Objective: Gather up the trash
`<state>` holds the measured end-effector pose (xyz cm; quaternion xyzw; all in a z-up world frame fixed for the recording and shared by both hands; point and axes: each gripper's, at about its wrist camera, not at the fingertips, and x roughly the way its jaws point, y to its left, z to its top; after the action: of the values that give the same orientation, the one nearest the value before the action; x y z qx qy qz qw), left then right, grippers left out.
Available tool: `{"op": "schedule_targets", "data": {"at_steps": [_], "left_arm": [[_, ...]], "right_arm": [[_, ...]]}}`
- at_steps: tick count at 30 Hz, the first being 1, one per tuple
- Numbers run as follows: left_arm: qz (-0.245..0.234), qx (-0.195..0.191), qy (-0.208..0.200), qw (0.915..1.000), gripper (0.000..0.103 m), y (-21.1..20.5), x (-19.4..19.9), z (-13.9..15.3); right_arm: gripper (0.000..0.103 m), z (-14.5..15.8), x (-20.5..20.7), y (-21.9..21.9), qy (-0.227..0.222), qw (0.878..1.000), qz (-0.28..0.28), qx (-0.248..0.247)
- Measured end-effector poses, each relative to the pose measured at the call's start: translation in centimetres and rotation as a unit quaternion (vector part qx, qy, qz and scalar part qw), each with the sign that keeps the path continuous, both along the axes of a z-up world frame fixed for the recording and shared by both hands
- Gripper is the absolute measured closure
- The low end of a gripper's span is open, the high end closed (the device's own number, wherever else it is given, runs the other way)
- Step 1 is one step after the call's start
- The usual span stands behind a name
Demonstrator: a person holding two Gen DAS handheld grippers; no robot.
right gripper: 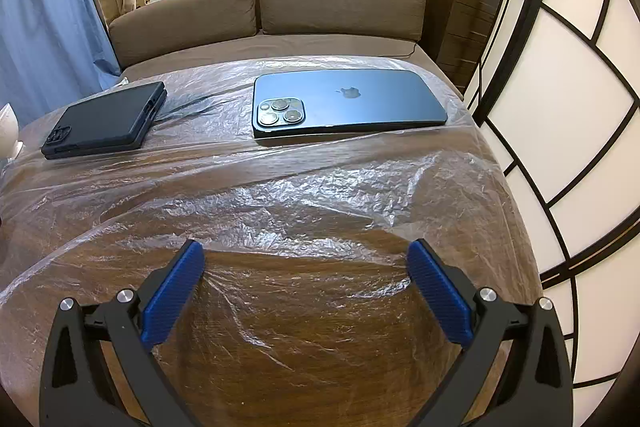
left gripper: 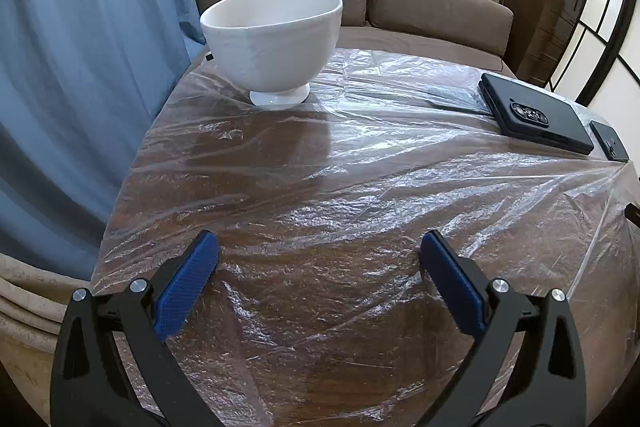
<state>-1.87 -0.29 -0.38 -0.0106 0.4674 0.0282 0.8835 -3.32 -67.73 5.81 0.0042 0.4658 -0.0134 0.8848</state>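
A crinkled clear plastic sheet (left gripper: 360, 187) lies spread over the round wooden table (right gripper: 304, 367); it also shows in the right wrist view (right gripper: 320, 195). My left gripper (left gripper: 320, 247) is open and empty, just above the sheet near the table's front edge. My right gripper (right gripper: 306, 255) is open and empty, also low over the sheet near the front edge. A white footed bowl (left gripper: 272, 35) stands on the sheet at the far left. No other loose trash shows.
A black cased phone (left gripper: 536, 115) (right gripper: 104, 121) and a blue iPhone (right gripper: 348, 103), face down, lie on the sheet at the far side. A brown sofa (right gripper: 280, 11) stands behind the table. A blue curtain (left gripper: 80, 67) hangs left; a paper screen (right gripper: 560, 107) stands right.
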Motion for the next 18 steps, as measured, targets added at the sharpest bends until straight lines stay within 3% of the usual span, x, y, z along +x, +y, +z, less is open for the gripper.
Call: {"op": "schedule_targets", "data": {"at_steps": [18], "left_arm": [[0.001, 0.000, 0.000, 1.0000, 0.001, -0.03, -0.03, -0.02]], "right_arm": [[0.004, -0.09, -0.12, 0.10, 0.000, 1.000, 0.001, -0.001]]}}
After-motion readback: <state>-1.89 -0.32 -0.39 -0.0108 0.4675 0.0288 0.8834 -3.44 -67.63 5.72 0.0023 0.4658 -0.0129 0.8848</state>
